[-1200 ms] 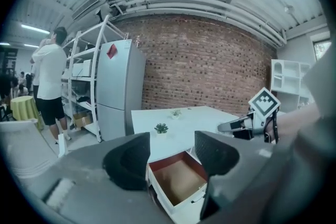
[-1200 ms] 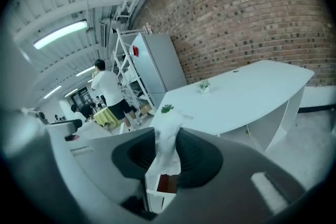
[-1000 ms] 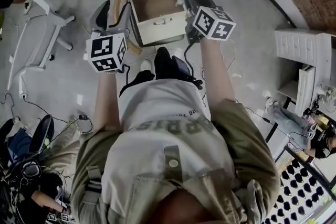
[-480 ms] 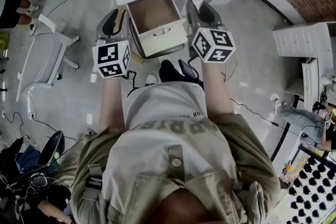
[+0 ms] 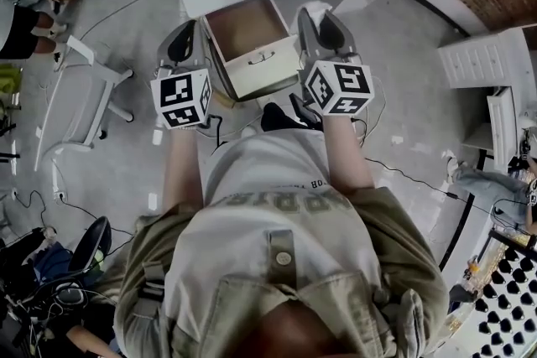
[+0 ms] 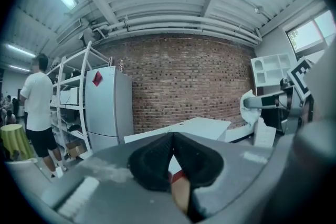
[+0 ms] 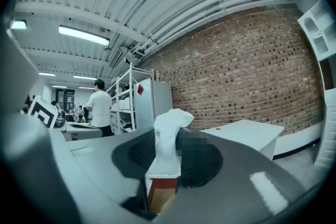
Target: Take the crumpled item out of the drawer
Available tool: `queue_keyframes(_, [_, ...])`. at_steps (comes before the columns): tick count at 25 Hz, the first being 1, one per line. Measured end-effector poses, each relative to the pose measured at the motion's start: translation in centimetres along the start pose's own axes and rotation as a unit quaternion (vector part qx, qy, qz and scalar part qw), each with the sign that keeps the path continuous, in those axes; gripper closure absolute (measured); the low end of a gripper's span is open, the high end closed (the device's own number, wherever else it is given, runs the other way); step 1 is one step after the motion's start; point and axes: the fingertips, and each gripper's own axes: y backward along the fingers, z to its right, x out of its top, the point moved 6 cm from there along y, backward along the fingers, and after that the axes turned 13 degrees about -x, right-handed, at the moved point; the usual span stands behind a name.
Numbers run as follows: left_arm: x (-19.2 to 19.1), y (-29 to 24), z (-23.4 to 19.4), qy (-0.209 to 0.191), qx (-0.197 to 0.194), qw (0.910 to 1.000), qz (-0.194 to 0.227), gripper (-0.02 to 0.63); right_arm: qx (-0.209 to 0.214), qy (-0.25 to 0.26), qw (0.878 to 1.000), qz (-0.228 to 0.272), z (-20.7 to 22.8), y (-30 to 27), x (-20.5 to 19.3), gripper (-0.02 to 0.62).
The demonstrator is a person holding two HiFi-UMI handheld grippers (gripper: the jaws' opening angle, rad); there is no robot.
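Crumpled white item point(image 7: 169, 131) sits clamped between the right gripper's point(image 5: 324, 25) jaws, lifted outside the open drawer point(image 5: 264, 64) and just to its right. Left gripper point(image 6: 172, 139), on the drawer's opposite side, has just been closing its jaws, which are clenched together with nothing between them.

Ceiling strip lights, fisheye edges, blurred foreground.
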Motion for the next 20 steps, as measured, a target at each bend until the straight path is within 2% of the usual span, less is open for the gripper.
queue_keyframes(12, [0.9,-0.6,-0.5,-0.005,0.002,1.0000,0.008,0.598,-0.007,0.017,0.999,0.042,0.1,0.1,2.1,0.496])
queue_keyframes(18, [1.0,-1.0,-0.4,-0.005,0.000,1.0000,0.008,0.598,-0.002,0.082,0.996,0.044,-0.8,-0.4,1.9,0.520])
queue_keyframes(20, [0.9,-1.1,-0.5,-0.004,0.000,1.0000,0.007,0.598,-0.003,0.082,0.996,0.042,-0.9,-0.6,1.7,0.522])
